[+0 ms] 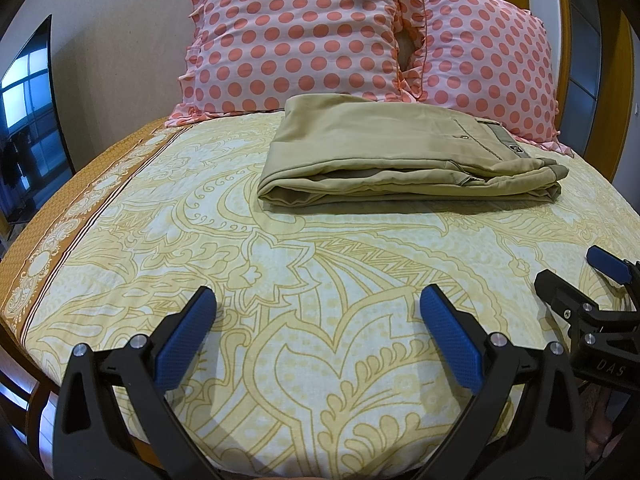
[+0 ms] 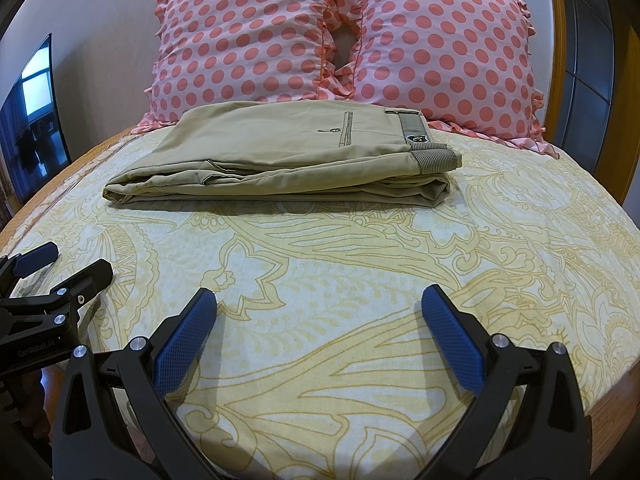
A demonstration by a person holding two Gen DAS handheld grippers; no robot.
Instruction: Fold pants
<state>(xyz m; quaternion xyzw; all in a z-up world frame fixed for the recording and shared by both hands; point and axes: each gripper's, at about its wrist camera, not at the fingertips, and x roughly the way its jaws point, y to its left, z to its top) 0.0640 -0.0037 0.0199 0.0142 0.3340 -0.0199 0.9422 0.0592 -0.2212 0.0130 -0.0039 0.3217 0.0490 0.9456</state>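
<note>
The folded khaki cotton pants (image 2: 280, 152) were seen lying before the polka-dot pillows (image 2: 340, 32). Left gripper (image 1: 316, 300) and right gripper (image 2: 319, 300), both spread apart, were held well short; only edge-squaring was judged necessary.

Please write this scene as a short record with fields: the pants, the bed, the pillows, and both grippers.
pants: khaki pants, folded into a flat stack, waistband on the right side
surface: yellow patterned bedsheet
pillows: two pink polka-dot pillows behind the pants
left gripper: open, holds nothing, apart from the pants
right gripper: open, holds nothing, apart from the pants
</note>
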